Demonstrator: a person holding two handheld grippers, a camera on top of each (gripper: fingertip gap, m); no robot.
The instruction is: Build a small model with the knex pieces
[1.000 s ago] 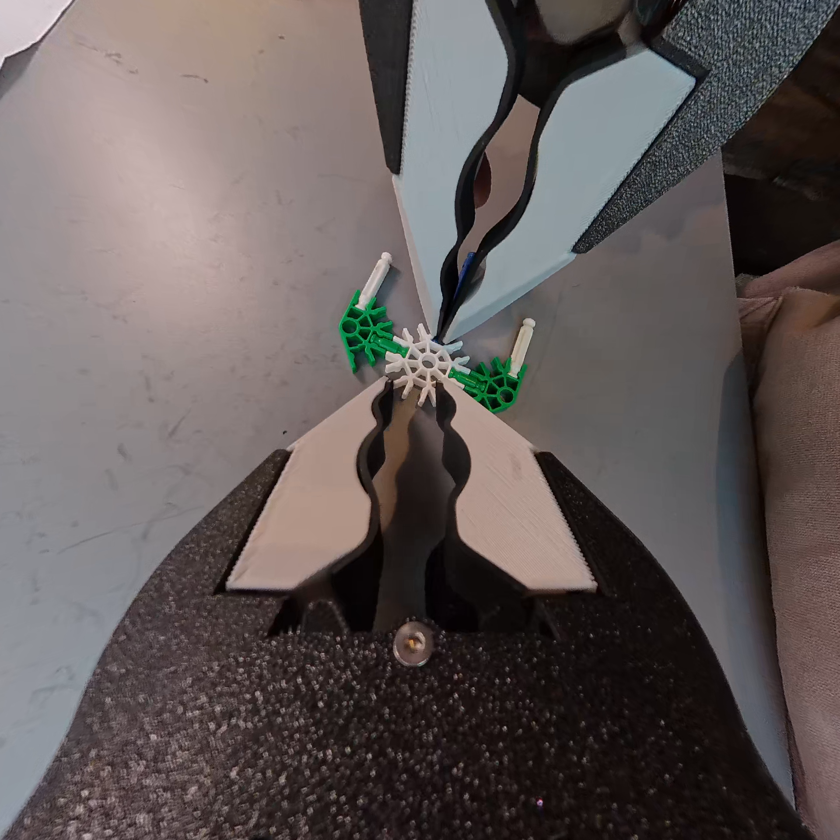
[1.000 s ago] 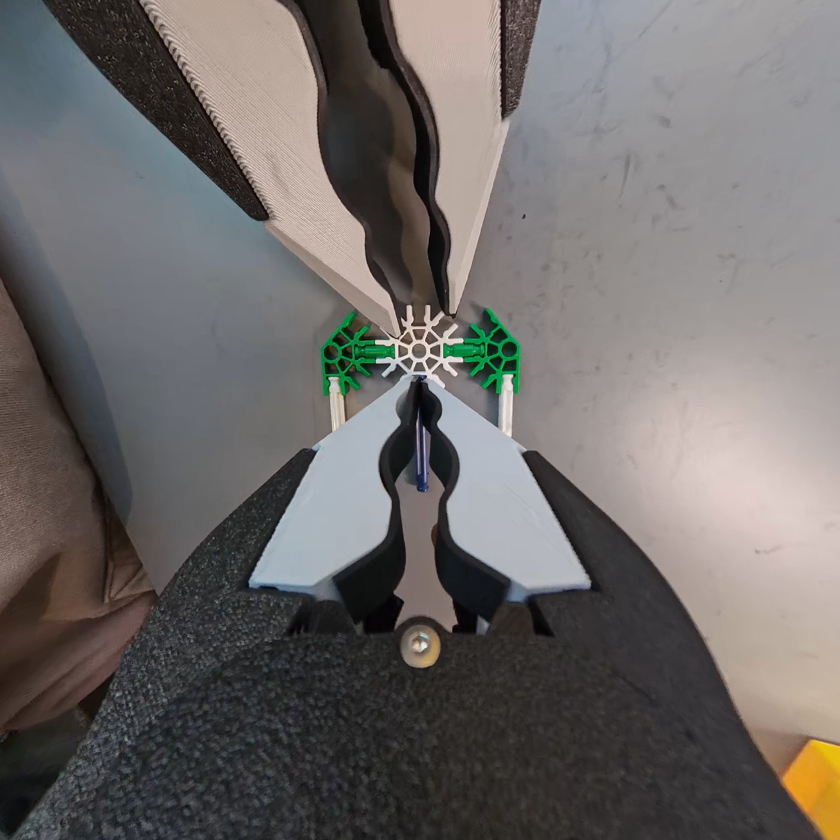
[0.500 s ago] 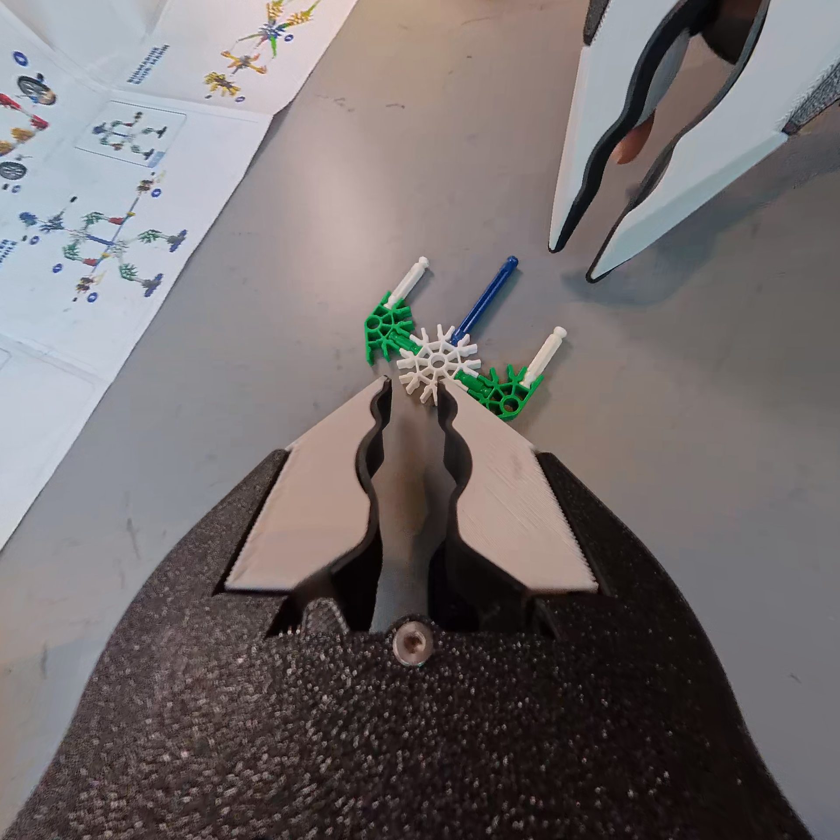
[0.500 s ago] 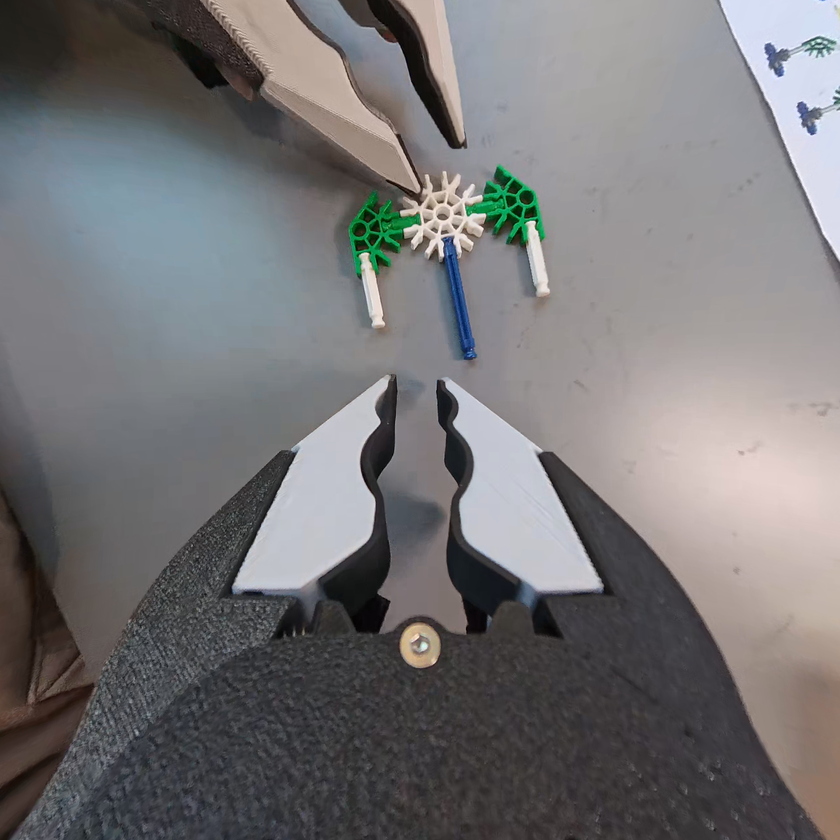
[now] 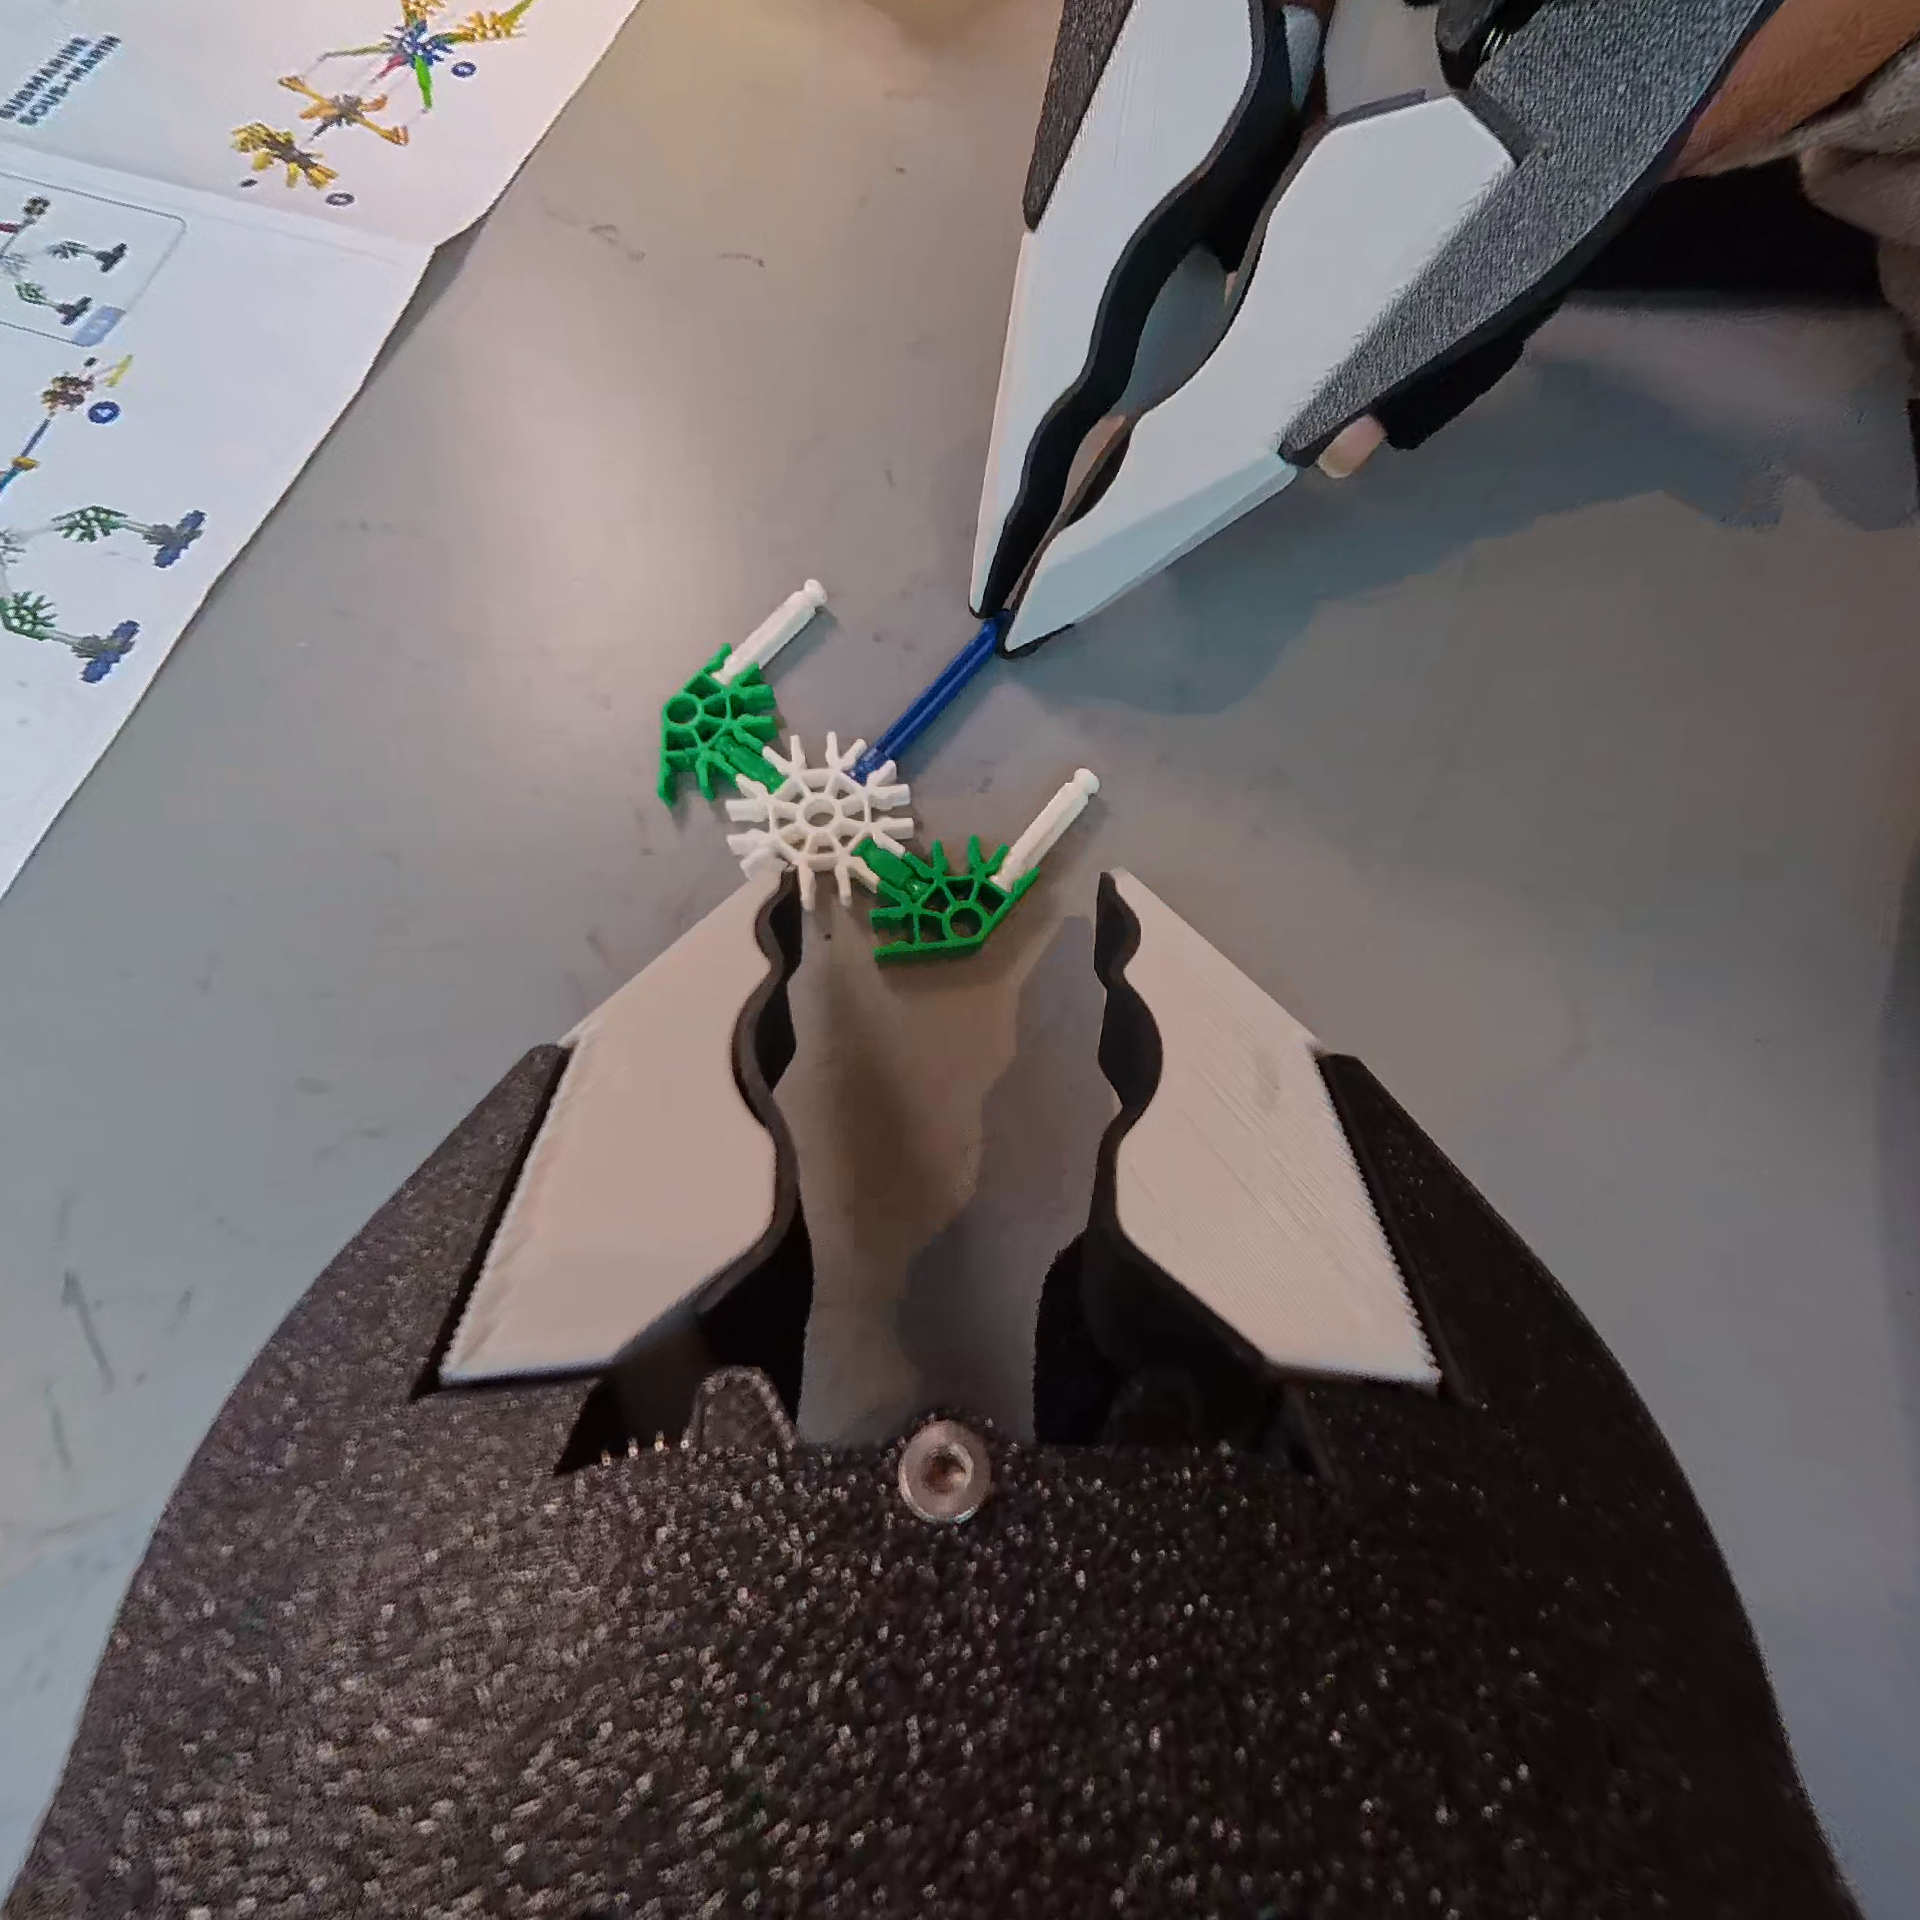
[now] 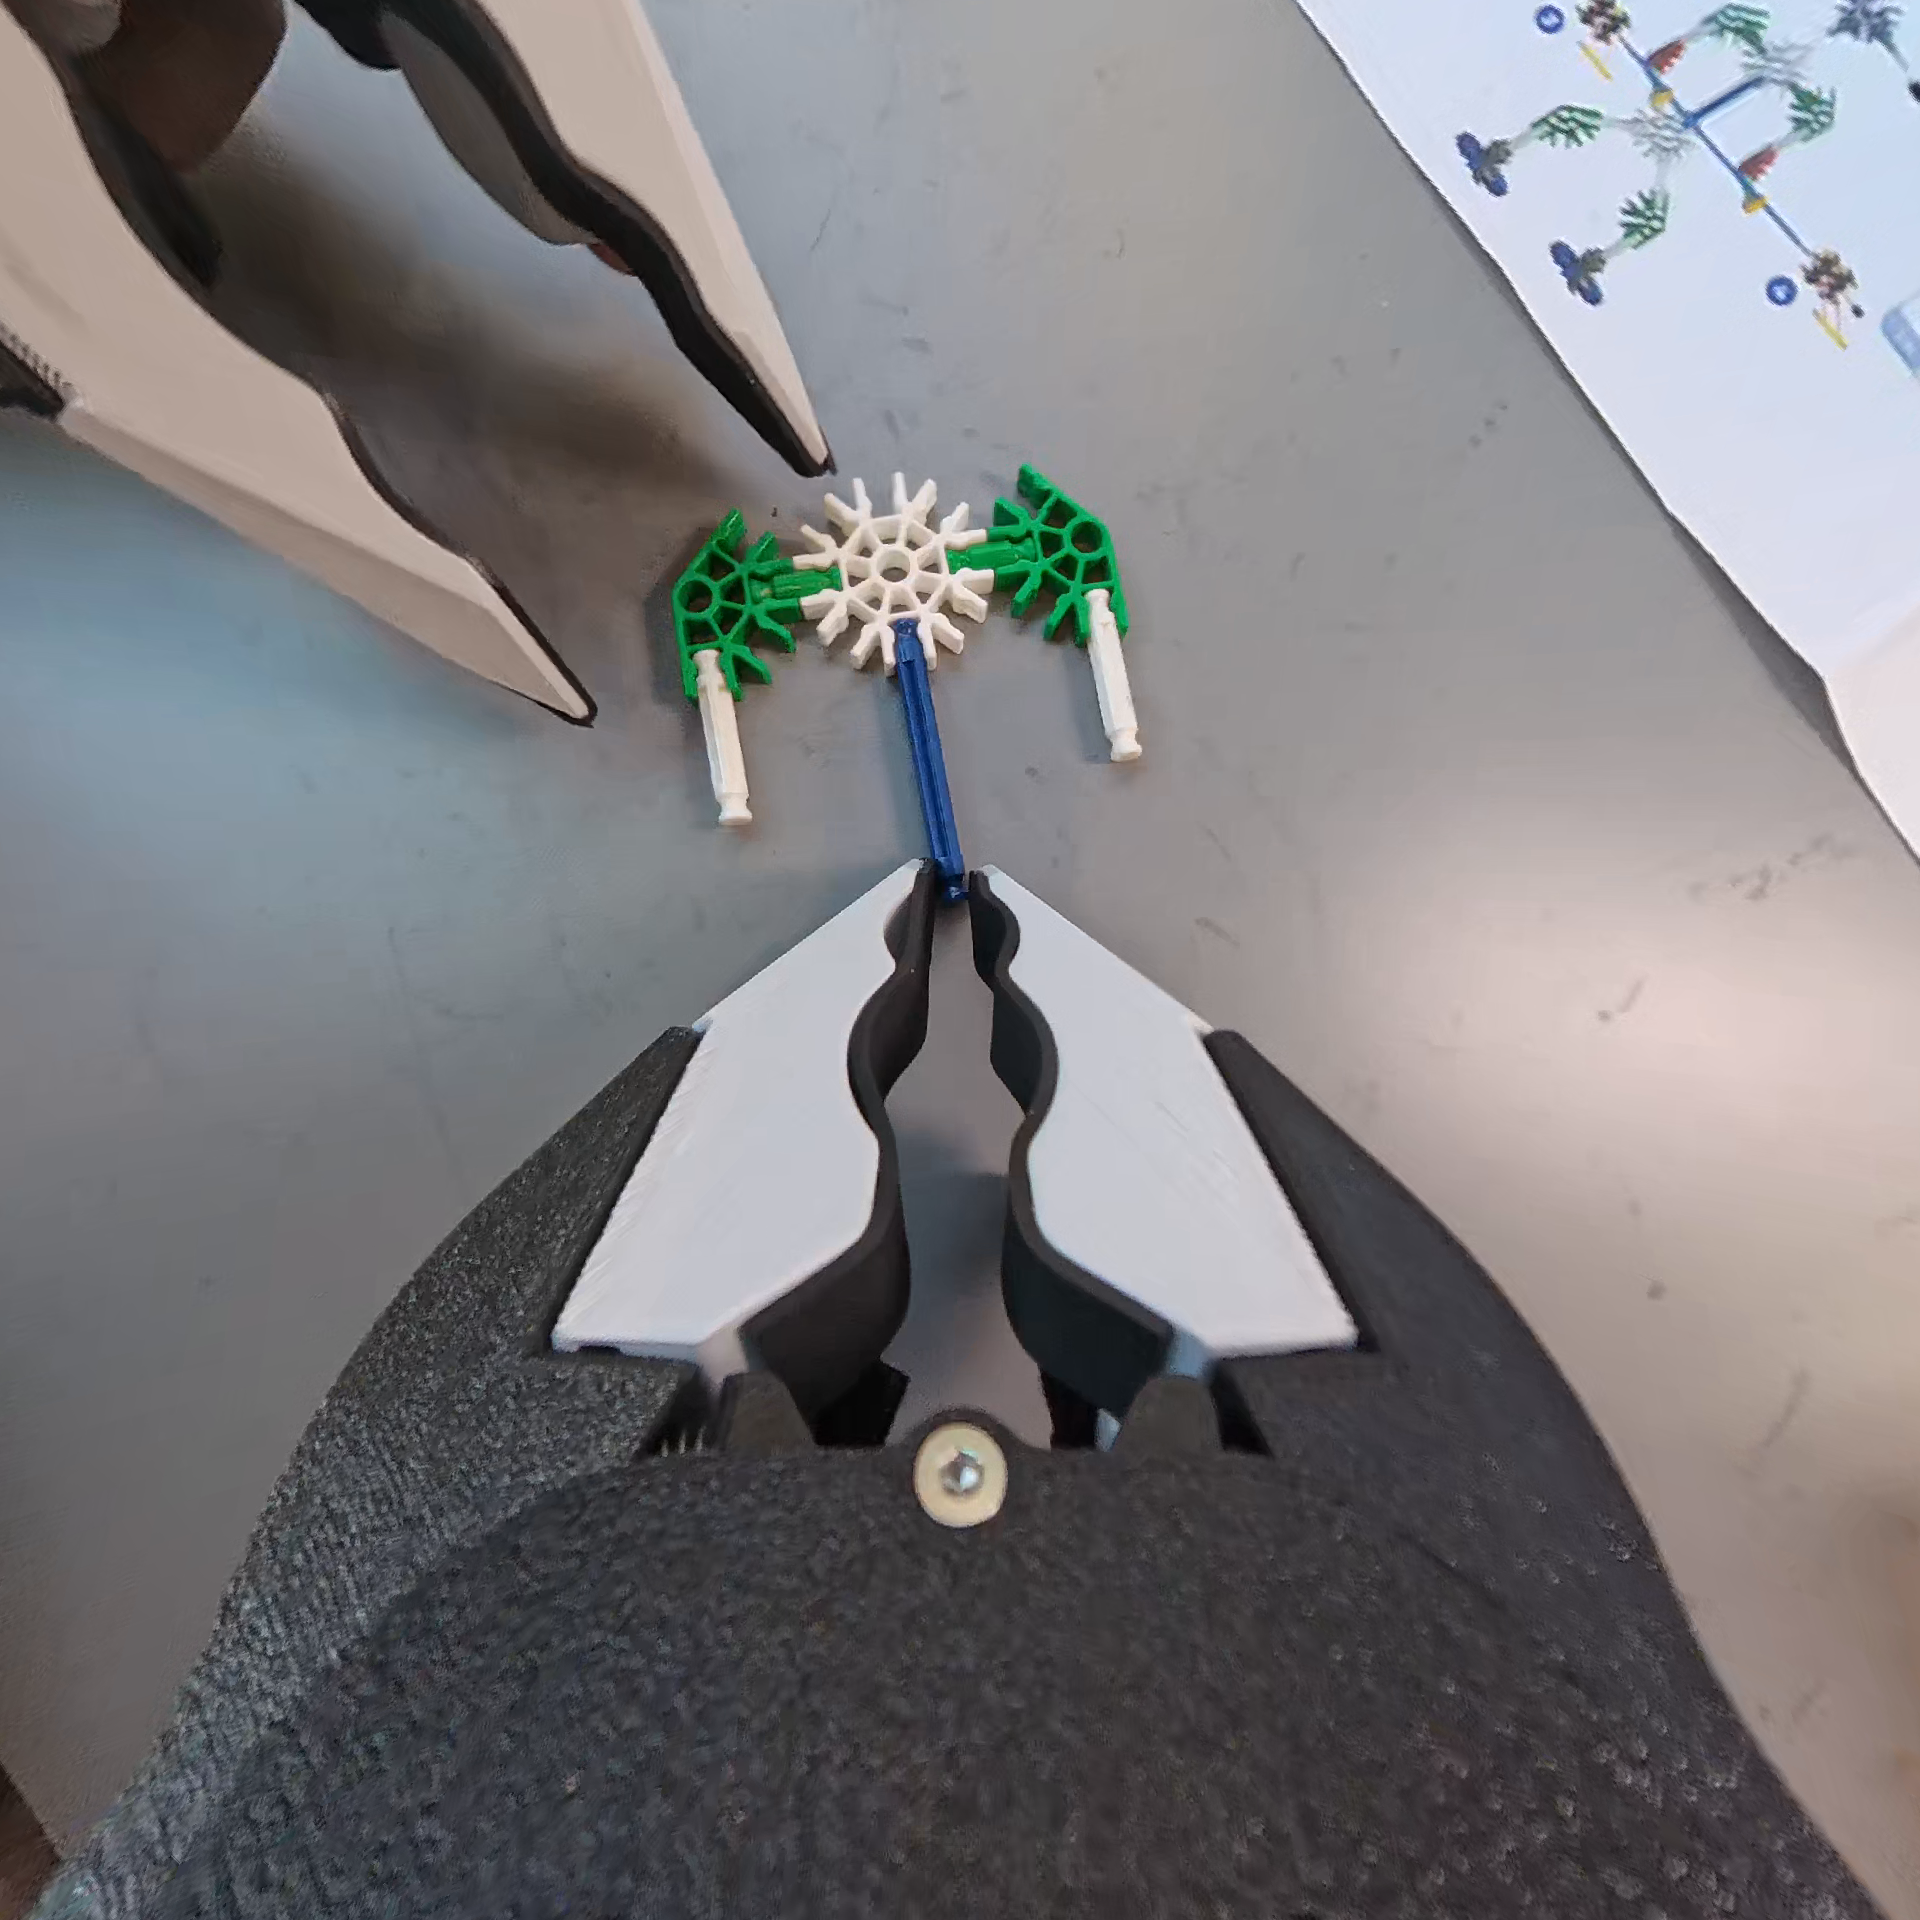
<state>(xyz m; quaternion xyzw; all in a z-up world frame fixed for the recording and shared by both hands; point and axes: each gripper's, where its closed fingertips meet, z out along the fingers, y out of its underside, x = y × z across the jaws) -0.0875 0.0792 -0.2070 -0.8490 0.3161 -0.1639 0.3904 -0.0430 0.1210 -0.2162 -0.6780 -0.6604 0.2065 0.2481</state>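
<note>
Grey and scuffed, the counter is carrying a small flat toy assembly: a white snowflake hub with a green fan connector on one side and a second green connector on the other, each bearing a short white rod. A printed instruction sheet is lying along the counter's edge, well apart from the parts, and nothing is standing between either tool and the assembly. A blue rod is running from the hub toward the right tool, whose fingers are pinched together on the rod's free end. The left tool is sitting with its fingers spread wide, one fingertip just beside the hub's spokes and the nearer green connector lying between the tips. Half a second ago the right tool was hanging apart and off the rod, and the left tool's gap was narrower; now the right is gripping and the left is gaping.
</note>
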